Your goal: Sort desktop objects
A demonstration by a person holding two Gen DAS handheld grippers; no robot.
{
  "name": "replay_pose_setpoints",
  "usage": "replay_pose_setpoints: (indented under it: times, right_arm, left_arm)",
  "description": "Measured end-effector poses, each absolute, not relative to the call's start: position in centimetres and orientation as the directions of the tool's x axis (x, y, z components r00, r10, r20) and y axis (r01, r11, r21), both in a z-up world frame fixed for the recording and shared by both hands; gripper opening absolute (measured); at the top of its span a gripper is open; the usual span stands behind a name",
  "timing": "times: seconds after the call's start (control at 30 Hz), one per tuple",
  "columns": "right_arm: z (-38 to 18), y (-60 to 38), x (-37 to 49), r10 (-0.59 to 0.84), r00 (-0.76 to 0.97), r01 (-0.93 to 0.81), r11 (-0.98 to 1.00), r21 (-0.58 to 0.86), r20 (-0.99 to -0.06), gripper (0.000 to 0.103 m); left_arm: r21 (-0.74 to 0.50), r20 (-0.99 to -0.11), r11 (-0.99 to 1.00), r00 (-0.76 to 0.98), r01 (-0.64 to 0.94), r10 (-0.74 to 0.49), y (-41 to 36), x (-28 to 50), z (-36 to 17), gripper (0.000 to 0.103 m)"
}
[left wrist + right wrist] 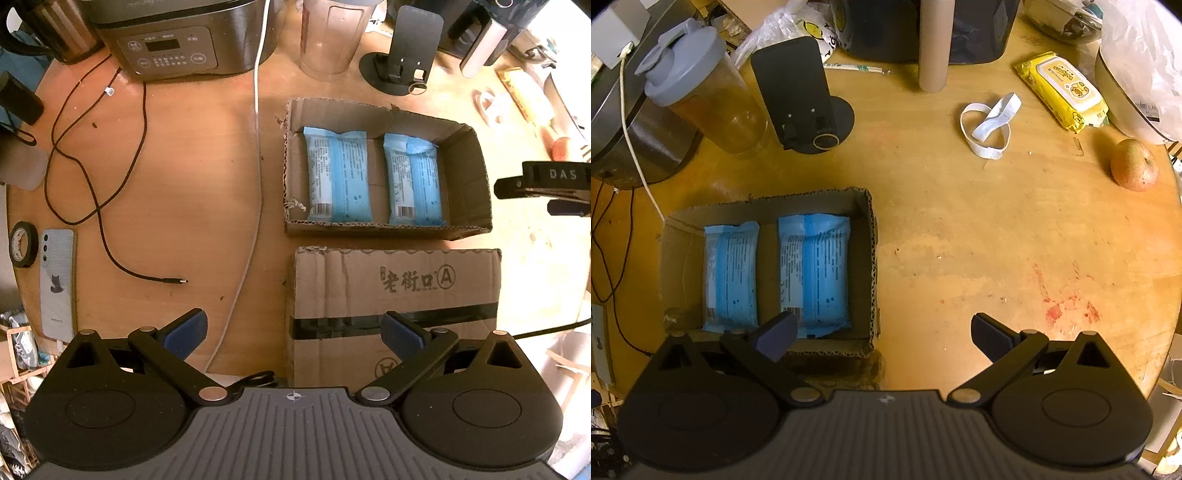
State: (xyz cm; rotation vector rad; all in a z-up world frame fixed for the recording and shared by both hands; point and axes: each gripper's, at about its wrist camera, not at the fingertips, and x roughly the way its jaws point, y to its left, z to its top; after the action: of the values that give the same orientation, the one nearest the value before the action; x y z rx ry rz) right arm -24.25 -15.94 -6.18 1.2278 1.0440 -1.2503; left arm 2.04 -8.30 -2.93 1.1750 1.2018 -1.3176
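Landmark: open box [384,229], two blue packs [731,273] inside, long axes running front to back. Left of box: cable [110,254], phone [57,284], tape [23,249], nearer left tool [293,332], jaws apart, empty. Right of box, right-wrist view only: band [988,123], wipes [1062,90], apple [1134,166], nearer right tool [882,334], likewise apart, empty. Closed carton [395,306] shows clearly in left view only.

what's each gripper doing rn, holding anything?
Left gripper: open, holding nothing.
Right gripper: open, holding nothing.

Two packets [338,175] side by side in open box [469,158] (closed box [395,295] in front)
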Motion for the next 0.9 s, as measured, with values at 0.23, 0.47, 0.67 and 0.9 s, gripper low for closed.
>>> replay_pose_setpoints:
  times: [0.23, 0.47, 0.67, 0.9]
  right_arm:
    - [-6.2, -15.0, -23.9, -0.088, 0.078, 0.995, -0.06, 0.083, -0.993, 0.103]
    - [-6.1, -13.9, -23.5, -0.084, 0.085, 0.994, -0.058, 0.09, -0.993, 0.103]
    - [-6.0, -12.8, -23.2, -0.076, 0.089, 0.994, -0.056, 0.093, -0.993, 0.103]
    - [-5.9, -11.8, -22.9, -0.067, 0.095, 0.993, -0.058, 0.099, -0.993, 0.103]
  left_arm:
    - [-0.068, -0.997, -0.047, -0.071, 0.997, -0.044, -8.3, 2.0, -3.0, 0.103]
    - [-0.07, -0.996, -0.047, -0.072, 0.996, -0.043, -8.3, 2.0, -3.0, 0.103]
    - [-0.071, -0.996, -0.047, -0.073, 0.996, -0.043, -8.2, 2.0, -3.1, 0.103]
    - [-0.073, -0.996, -0.051, -0.075, 0.996, -0.042, -8.2, 1.9, -3.2, 0.103]
